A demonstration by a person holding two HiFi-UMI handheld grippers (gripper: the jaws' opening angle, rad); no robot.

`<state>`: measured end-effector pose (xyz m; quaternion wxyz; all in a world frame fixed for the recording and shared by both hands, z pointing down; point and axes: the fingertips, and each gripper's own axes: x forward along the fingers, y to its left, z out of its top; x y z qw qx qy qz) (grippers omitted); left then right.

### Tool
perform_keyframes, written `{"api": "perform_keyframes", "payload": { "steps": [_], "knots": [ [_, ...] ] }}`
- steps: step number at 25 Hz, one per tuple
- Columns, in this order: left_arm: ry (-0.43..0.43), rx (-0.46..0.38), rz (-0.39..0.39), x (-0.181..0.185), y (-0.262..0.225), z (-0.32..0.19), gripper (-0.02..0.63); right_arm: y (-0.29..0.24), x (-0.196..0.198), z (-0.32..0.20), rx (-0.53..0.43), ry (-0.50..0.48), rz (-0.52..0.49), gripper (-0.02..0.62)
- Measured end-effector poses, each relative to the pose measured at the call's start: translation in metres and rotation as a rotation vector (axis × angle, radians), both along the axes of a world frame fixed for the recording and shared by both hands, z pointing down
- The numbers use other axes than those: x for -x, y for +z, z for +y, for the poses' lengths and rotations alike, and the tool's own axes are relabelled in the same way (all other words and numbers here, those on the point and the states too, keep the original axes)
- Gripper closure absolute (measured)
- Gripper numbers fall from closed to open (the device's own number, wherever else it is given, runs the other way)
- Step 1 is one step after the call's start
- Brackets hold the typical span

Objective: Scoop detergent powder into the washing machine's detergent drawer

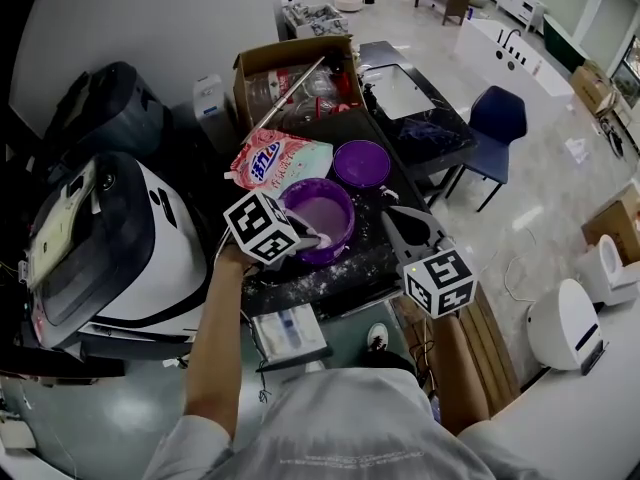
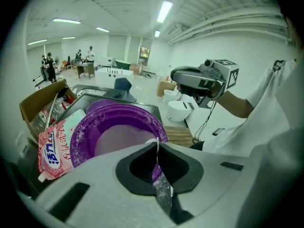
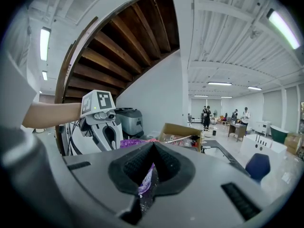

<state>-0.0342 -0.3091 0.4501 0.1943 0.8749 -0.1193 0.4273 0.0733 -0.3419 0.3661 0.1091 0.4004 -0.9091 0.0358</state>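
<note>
Dipping for powder, the left gripper pinched a white scoop inside the purple tub. The right gripper hung beside it, jaws pressed together. Next, probably a level lift toward the open drawer.

I record the purple tub upright and uncovered on the dark counter, with pale detergent powder lying in its bottom. Its purple lid lies flat at the tub's 1 o'clock. The pink-and-white detergent bag lies just beside the tub at 11 o'clock. A thin white scoop is clamped edge-on in the left gripper, at the tub's 8 o'clock side. The white washing machine stands at 9 o'clock.
</note>
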Motion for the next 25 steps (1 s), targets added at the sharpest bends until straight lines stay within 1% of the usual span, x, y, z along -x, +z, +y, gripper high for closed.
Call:
{"api": "perform_keyframes", "payload": {
  "steps": [3,7,10,12,14,16,19,21,25],
  "knots": [
    [-0.073,-0.024,0.062,0.004,-0.005,-0.005,0.592,0.0,-0.001,0.005,-0.002,0.015,-0.004,0.591],
    [-0.185,-0.051,0.163,0.011,-0.012,-0.014,0.592,0.002,-0.001,0.012,-0.007,0.03,-0.007,0.591],
    [-0.247,-0.056,0.239,0.015,-0.015,-0.017,0.592,0.002,-0.002,0.018,-0.015,0.039,0.002,0.591],
    [-0.288,-0.072,0.271,0.018,-0.016,-0.019,0.592,0.001,-0.003,0.022,-0.02,0.051,0.002,0.591],
    [-0.331,-0.1,0.3,0.023,-0.018,-0.021,0.592,0.0,-0.005,0.027,-0.025,0.064,0.001,0.591],
    [-0.387,-0.126,0.346,0.029,-0.023,-0.022,0.592,0.0,-0.007,0.034,-0.028,0.077,0.003,0.591],
    [-0.491,-0.16,0.453,0.041,-0.034,-0.025,0.592,0.001,-0.009,0.047,-0.028,0.098,0.007,0.591],
    [-0.545,-0.198,0.509,0.049,-0.04,-0.025,0.592,0.0,-0.01,0.055,-0.031,0.114,0.007,0.591],
    [-0.595,-0.279,0.554,0.064,-0.052,-0.017,0.592,-0.005,-0.006,0.074,-0.048,0.128,0.0,0.591]
  ]
}}
